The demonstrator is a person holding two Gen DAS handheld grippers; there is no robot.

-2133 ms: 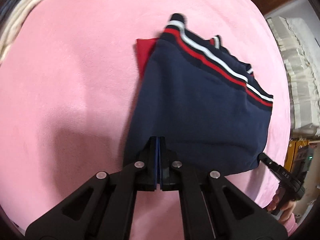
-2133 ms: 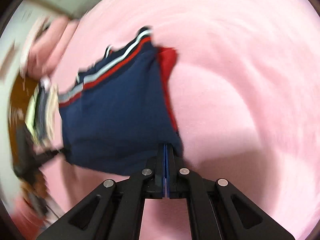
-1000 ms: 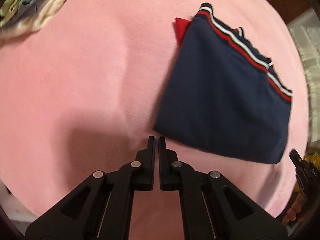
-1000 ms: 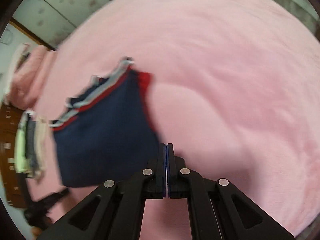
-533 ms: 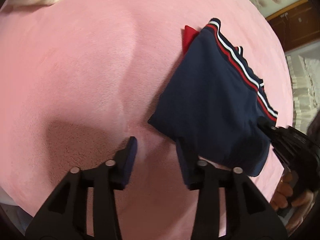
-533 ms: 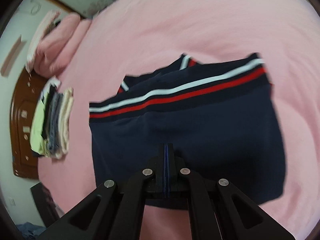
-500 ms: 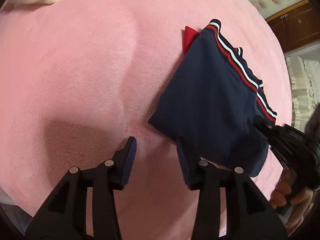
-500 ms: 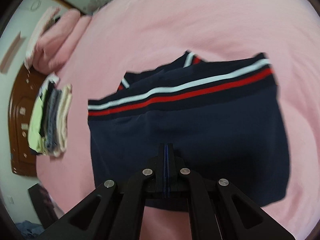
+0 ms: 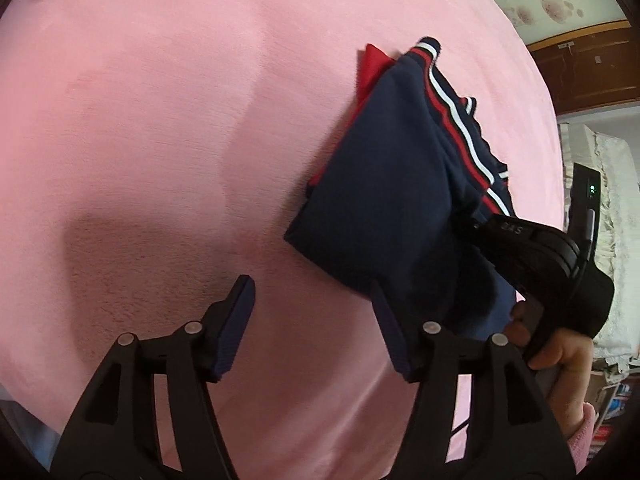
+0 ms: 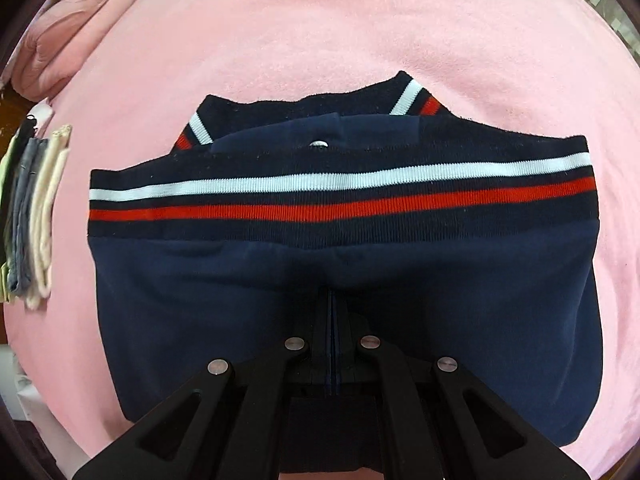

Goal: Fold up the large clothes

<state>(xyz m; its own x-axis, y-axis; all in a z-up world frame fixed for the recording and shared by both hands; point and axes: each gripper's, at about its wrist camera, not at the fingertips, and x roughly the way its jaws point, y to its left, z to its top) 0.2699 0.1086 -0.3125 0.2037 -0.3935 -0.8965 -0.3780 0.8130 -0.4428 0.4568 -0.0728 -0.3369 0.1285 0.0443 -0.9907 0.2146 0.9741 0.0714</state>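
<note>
A folded navy garment (image 9: 392, 196) with a red and white striped rib band lies on the pink blanket (image 9: 160, 120); a red layer (image 9: 374, 66) peeks out at its far corner. My left gripper (image 9: 310, 300) is open and empty just off the garment's near corner. My right gripper (image 10: 333, 300) has its jaws together over the navy cloth (image 10: 360, 280) near the middle of the fold, pressing into it; whether cloth sits between the jaws is hidden. It shows in the left wrist view (image 9: 480, 224) on the garment's right side.
A stack of folded clothes (image 10: 32, 216) lies at the left edge of the bed. Pink pillows or a rolled quilt (image 10: 68, 28) sit at the far left. White lace bedding (image 9: 608, 240) and a wooden cabinet (image 9: 580, 64) stand beyond the bed's right side.
My left gripper has let go of the garment's corner, opened wide and backed off. My right gripper has swung from the garment's corner to the middle of the fold.
</note>
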